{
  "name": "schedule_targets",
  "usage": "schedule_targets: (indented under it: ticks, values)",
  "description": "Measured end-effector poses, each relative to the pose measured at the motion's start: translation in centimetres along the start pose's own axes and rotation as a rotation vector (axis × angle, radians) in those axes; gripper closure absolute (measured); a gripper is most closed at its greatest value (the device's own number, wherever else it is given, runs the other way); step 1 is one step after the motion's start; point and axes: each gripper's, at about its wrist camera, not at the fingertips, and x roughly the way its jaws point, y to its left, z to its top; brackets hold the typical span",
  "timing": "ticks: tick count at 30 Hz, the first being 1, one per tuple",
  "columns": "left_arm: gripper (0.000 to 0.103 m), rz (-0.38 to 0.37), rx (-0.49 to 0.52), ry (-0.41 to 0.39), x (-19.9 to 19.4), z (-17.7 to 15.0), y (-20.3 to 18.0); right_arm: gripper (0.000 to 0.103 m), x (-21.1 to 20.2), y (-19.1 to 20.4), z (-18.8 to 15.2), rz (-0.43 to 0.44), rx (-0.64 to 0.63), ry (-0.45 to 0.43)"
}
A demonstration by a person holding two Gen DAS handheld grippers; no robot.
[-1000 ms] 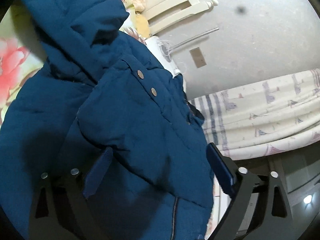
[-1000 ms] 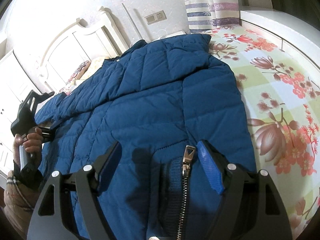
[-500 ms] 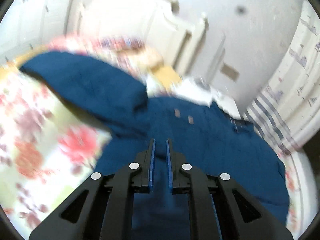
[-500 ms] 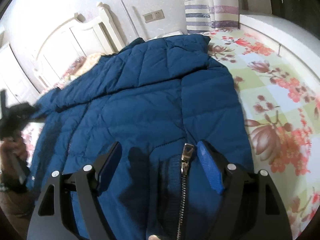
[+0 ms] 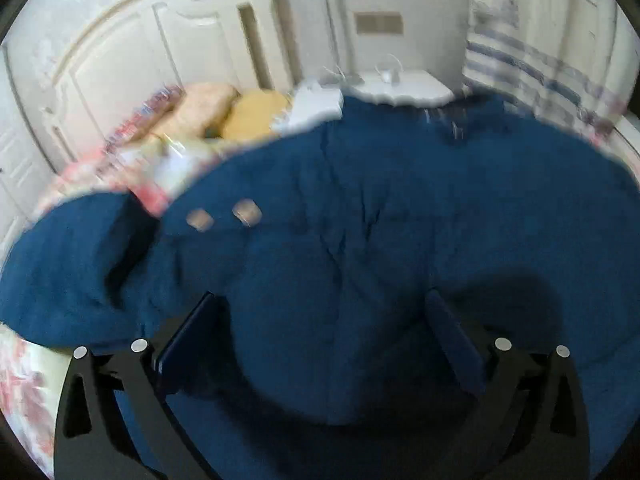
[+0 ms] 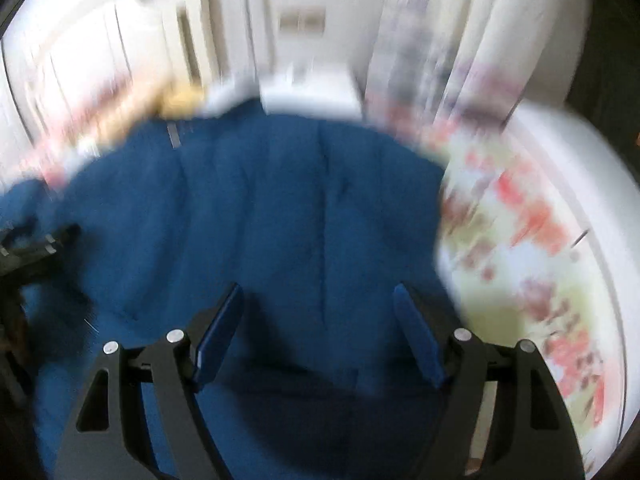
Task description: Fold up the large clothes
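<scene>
A large dark-blue quilted jacket (image 5: 380, 220) lies spread across the bed and fills both views; it also shows in the right wrist view (image 6: 280, 208). Two metal snaps (image 5: 224, 216) sit on a flap at its left side, and a sleeve or hood bulges at far left. My left gripper (image 5: 320, 320) is open above the jacket, holding nothing. My right gripper (image 6: 318, 312) is open above the jacket's near part, holding nothing. The left gripper (image 6: 28, 248) shows as a dark shape at the left edge of the right wrist view. Both views are motion-blurred.
A floral bedsheet (image 6: 520, 240) lies to the right of the jacket. Pillows (image 5: 208, 112) and a white headboard (image 5: 140, 60) stand at the back left. A white nightstand (image 5: 404, 84) and striped curtains (image 5: 540, 60) are at the back right.
My left gripper shut half a second ago and is now open again, swung to face the headboard. My right gripper stayed open and moved over the jacket; the zipper pull has left its view.
</scene>
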Motion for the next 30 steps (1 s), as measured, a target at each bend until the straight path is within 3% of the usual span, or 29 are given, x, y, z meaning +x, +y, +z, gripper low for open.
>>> schedule_targets:
  ticks: [2,4,7,10,12,13,14,17,20,23,24,26,28,30]
  values:
    - [0.004,-0.044,-0.046,-0.008,-0.2,0.0,0.9,0.022,-0.2,0.1,-0.1,0.001,-0.034,0.01]
    - [0.004,-0.043,-0.044,0.001,0.2,0.1,0.8,0.024,-0.5,-0.7,1.1,0.027,0.0,0.032]
    - [0.004,-0.033,-0.036,0.007,0.3,0.0,0.6,0.023,-1.2,-2.2,4.3,-0.016,0.07,-0.056]
    - [0.004,-0.041,-0.042,0.007,-0.1,-0.1,0.7,0.023,0.5,-3.2,7.9,-0.037,0.132,-0.085]
    - [0.004,-0.042,-0.044,0.008,0.0,0.0,0.8,0.023,3.6,-4.0,9.7,-0.085,0.157,-0.036]
    - [0.004,-0.041,-0.044,0.009,0.0,0.1,0.9,0.023,5.7,-4.5,9.9,-0.101,0.18,0.038]
    - [0.004,-0.043,-0.045,0.009,0.0,0.1,0.9,0.015,6.9,-4.9,9.8,-0.086,0.209,0.088]
    - [0.004,-0.045,-0.047,0.011,0.0,0.1,0.9,0.012,7.2,-5.9,9.8,-0.073,0.289,0.122]
    - [0.004,-0.046,-0.047,0.012,0.0,0.1,0.8,0.014,5.8,-5.3,10.8,-0.112,0.291,0.03]
    - [0.004,-0.047,-0.048,0.01,0.0,0.1,0.9,0.013,5.8,-2.9,11.9,-0.07,0.21,-0.032]
    - [0.004,-0.046,-0.049,0.011,0.0,0.1,0.9,0.013,6.8,-1.7,12.2,-0.05,0.161,-0.017]
    - [0.004,-0.046,-0.049,0.011,0.0,0.1,0.8,0.009,9.6,-0.1,12.1,-0.09,0.106,0.072]
    - [0.004,-0.048,-0.051,0.011,0.0,0.1,0.8,0.004,9.9,-0.2,12.3,-0.114,0.125,0.088]
    - [0.004,-0.047,-0.05,0.011,0.0,0.1,0.8,0.007,9.2,-0.6,12.8,-0.151,0.187,0.125]
